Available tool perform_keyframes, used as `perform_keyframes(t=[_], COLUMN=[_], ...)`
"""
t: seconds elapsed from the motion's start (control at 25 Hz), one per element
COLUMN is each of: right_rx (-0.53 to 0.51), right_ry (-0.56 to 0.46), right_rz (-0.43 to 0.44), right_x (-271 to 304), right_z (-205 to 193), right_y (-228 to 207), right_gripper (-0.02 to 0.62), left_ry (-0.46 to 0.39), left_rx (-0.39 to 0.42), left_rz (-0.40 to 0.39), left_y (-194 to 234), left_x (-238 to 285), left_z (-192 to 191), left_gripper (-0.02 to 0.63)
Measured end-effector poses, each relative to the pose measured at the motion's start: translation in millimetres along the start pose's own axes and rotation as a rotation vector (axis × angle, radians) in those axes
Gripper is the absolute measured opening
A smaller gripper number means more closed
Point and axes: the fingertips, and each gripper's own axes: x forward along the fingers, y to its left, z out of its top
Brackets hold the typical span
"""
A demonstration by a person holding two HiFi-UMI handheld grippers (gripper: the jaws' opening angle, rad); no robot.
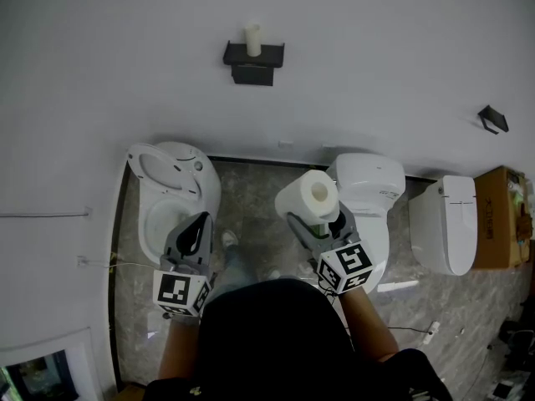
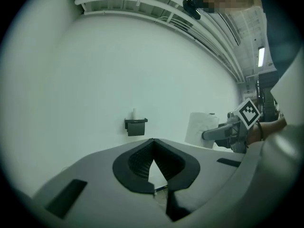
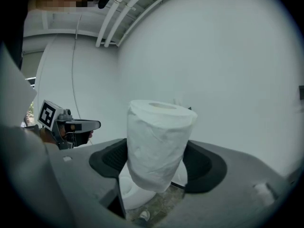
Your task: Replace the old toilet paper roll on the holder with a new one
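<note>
Replacement is barely started: right gripper (image 1: 316,220) grasps the new roll (image 1: 308,197) upright, left gripper (image 1: 199,222) is clenched empty, and the old roll (image 1: 252,38) still sits on the wall holder (image 1: 253,62), well apart.

The head view looks steeply down from above the person onto the left gripper (image 1: 201,220), the right gripper (image 1: 316,217) and the wall (image 1: 376,57) bearing the holder (image 1: 253,61). Each gripper view sits low behind its own fingers (image 2: 135,163) and faces that wall. The left gripper view shares the distant holder with the head view. The near toilet paper roll (image 3: 156,146) fills the centre of the right gripper view. Each gripper view catches the other gripper at its edge.
</note>
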Motion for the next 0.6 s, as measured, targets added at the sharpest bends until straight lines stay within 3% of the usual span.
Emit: perform_keyframes(t=[0.24, 0.6], right_rx=[-0.010, -0.023], right_ry=[0.014, 0.030], right_rz=[-0.017, -0.059], right_x=[48.6, 152.5], right_z=[8.8, 38.3], right_y=[-12.5, -14.8], right_gripper=[0.354, 0.354], left_ry=[0.002, -0.004], left_rx=[0.003, -0.008], left_rz=[-0.020, -0.073], left_y=[38.2, 134.6], left_x=[40.7, 103.4], left_z=[-0.8, 9.2], left_gripper=[0.014, 0.014])
